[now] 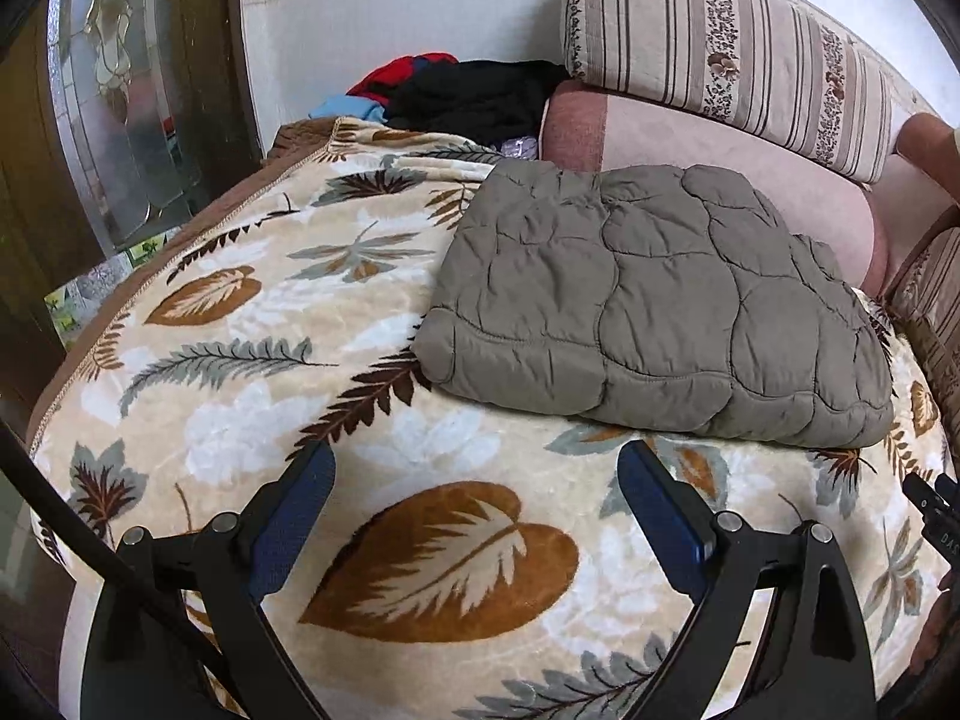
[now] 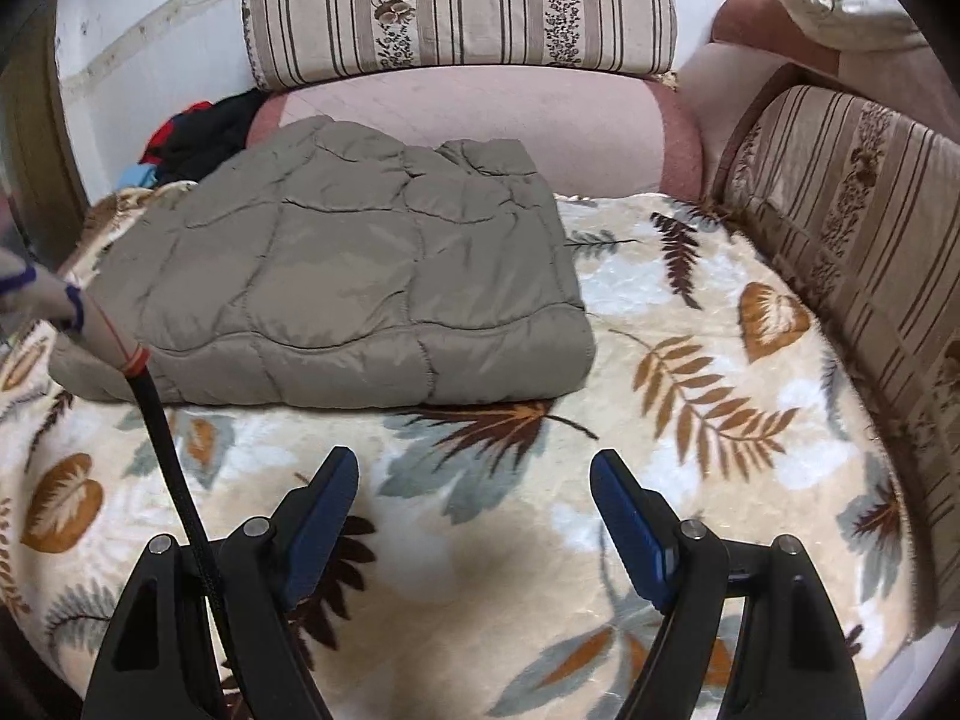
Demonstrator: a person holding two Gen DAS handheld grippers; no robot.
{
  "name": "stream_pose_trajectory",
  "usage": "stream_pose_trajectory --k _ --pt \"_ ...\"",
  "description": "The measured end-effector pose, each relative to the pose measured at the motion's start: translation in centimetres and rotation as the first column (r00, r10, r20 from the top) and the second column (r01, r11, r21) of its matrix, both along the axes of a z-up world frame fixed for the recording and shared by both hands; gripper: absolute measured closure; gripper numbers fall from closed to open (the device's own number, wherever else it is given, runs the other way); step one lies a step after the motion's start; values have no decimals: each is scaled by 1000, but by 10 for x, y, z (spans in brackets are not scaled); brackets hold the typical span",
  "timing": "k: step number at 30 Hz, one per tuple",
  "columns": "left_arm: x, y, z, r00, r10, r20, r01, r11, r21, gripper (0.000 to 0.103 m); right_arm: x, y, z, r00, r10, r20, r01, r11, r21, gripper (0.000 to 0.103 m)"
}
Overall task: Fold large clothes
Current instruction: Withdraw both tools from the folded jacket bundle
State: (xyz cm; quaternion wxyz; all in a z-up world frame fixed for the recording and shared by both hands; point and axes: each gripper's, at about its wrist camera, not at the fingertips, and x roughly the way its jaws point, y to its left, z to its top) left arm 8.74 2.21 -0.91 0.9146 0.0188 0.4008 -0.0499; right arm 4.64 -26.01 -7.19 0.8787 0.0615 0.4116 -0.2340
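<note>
The quilted grey-brown jacket lies folded into a thick rectangle on the leaf-patterned blanket, ahead of both pairs of fingers. The left gripper and the right gripper stand wide apart, holding nothing. I cannot read any label.

White letters "DAS", partly cut off, on a black device, nothing else legible
</note>
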Motion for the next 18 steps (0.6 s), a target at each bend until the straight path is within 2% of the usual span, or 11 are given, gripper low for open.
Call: stream_pose_trajectory --k 6,12,14,18 --pt "-7 -10 7 999 -27 17 27 999 22 8 -6 3 5 1000 -16 -16 15 998 -61 20" --pt "-3 -9 4 999 -43 -5 43 999 6 8 -7 -2 6 999 -24 -23 23 997 -68 20" --pt "8 -5 2 999 -46 -28 45 999 -19 8 -4 -10 7 999 -29 -23 28 999 -37 20" --pt "55 12 -1 996 -51 -74 43 993 -109 8 15 -65 10 997 -80 7 79 988 133 20"
